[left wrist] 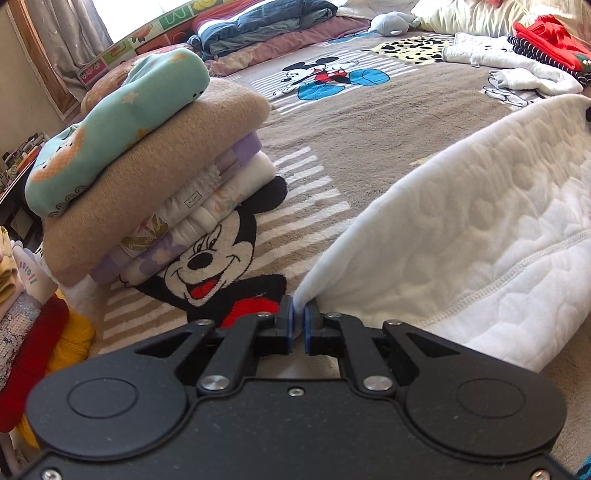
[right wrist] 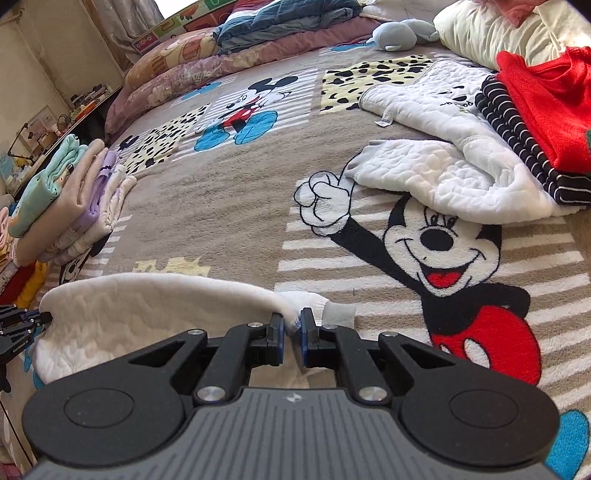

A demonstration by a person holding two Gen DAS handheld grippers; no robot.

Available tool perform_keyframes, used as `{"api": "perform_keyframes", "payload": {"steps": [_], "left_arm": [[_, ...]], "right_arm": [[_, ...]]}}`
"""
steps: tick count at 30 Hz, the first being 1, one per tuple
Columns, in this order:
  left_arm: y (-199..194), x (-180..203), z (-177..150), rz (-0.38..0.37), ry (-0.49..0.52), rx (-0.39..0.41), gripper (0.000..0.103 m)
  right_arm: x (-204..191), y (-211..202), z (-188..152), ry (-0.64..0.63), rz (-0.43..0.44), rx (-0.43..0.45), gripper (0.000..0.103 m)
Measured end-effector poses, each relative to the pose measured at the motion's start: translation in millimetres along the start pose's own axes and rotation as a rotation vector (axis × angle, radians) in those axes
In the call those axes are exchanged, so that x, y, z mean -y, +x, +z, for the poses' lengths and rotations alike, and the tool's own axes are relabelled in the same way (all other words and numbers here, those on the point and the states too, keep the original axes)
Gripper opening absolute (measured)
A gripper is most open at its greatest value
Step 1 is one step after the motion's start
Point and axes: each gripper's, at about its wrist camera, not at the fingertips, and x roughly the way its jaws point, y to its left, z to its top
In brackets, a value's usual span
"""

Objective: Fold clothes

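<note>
A white quilted garment (left wrist: 480, 236) is stretched between my two grippers just above the Mickey Mouse blanket (left wrist: 369, 122). My left gripper (left wrist: 298, 314) is shut on its left corner. My right gripper (right wrist: 291, 323) is shut on its right corner, and the garment (right wrist: 147, 310) runs left from there. The left gripper (right wrist: 22, 325) shows at the left edge of the right wrist view, holding the far corner.
A stack of folded clothes (left wrist: 147, 166) stands at the left on the blanket, also in the right wrist view (right wrist: 70, 199). Unfolded white (right wrist: 443, 158), striped (right wrist: 517, 136) and red (right wrist: 546, 99) garments lie at the right. Pillows, bedding and a plush toy (right wrist: 399, 33) lie at the back.
</note>
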Motion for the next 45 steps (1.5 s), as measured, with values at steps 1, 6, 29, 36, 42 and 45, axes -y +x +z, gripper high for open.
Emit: {"api": "perform_keyframes", "payload": {"steps": [1, 6, 29, 36, 42, 45], "left_arm": [[0.9, 0.3, -0.1, 0.0, 0.0, -0.002, 0.004], [4.4, 1.1, -0.8, -0.002, 0.006, -0.009, 0.004], [-48.4, 11.2, -43.4, 0.065, -0.144, 0.084, 0.018], [-43.5, 4.7, -56.6, 0.037, -0.213, 0.07, 0.018], [-56.3, -0.1, -66.5, 0.045, -0.235, 0.095, 0.018], [-66.8, -8.4, -72.5, 0.061, -0.274, 0.118, 0.018]], "right_arm": [[1.1, 3.0, 0.6, 0.009, -0.002, -0.006, 0.01], [6.6, 14.7, 3.6, 0.064, 0.005, -0.03, 0.01], [34.9, -12.0, -53.7, 0.182, 0.038, 0.137, 0.01], [34.0, -36.0, -57.0, 0.228, 0.027, 0.207, 0.006], [9.2, -30.9, -60.6, 0.102, -0.056, 0.227, 0.027], [-7.7, -36.2, -65.4, 0.036, -0.076, 0.296, 0.028]]}}
